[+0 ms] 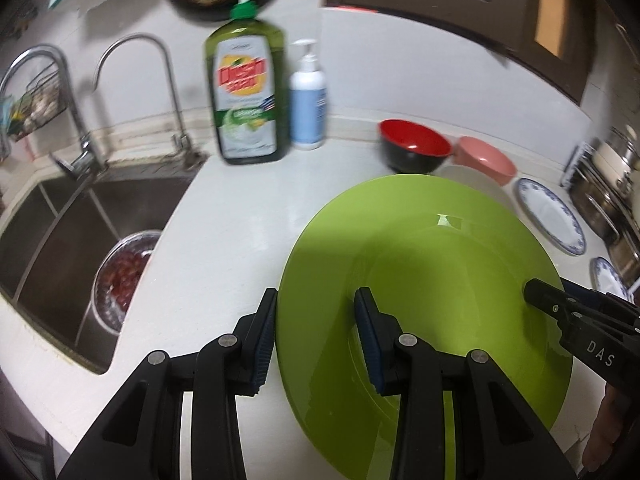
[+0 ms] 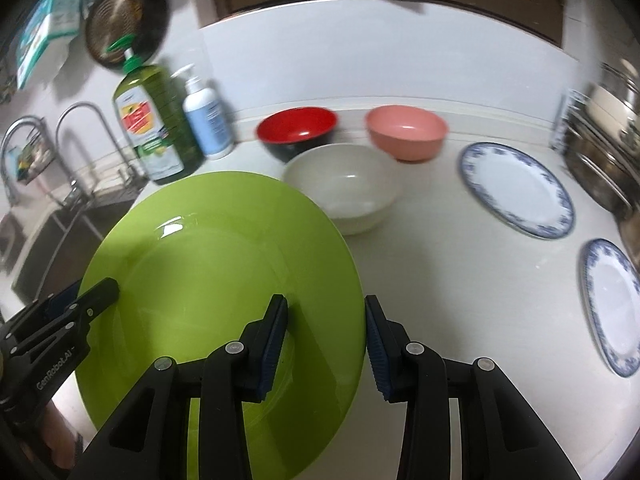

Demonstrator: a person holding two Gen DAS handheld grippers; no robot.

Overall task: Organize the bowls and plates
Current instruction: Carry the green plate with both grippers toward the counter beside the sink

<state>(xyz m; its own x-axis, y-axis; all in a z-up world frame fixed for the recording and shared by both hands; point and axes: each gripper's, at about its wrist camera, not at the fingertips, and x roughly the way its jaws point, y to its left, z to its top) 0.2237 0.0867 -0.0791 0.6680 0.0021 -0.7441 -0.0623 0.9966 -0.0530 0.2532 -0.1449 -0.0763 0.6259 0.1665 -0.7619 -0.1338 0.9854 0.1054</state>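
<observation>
A large green plate point(image 1: 432, 280) point(image 2: 208, 264) is held between both grippers above the white counter. My left gripper point(image 1: 316, 336) straddles its left rim, one finger under and one over. My right gripper point(image 2: 326, 344) straddles its right rim the same way. In both, the gap between the fingers is wider than the rim. Behind the plate stand a red-and-black bowl point(image 2: 298, 132), a pink bowl point(image 2: 406, 132) and a white bowl point(image 2: 344, 188). Two blue-rimmed white plates point(image 2: 516, 188) point(image 2: 612, 304) lie at the right.
A sink point(image 1: 60, 240) with a metal strainer of red food point(image 1: 120, 276) lies at the left, with two taps point(image 1: 132, 92). A green dish soap bottle point(image 1: 246, 92) and a white pump bottle point(image 1: 306, 100) stand at the wall. Steel pots point(image 2: 600, 140) stand at the right.
</observation>
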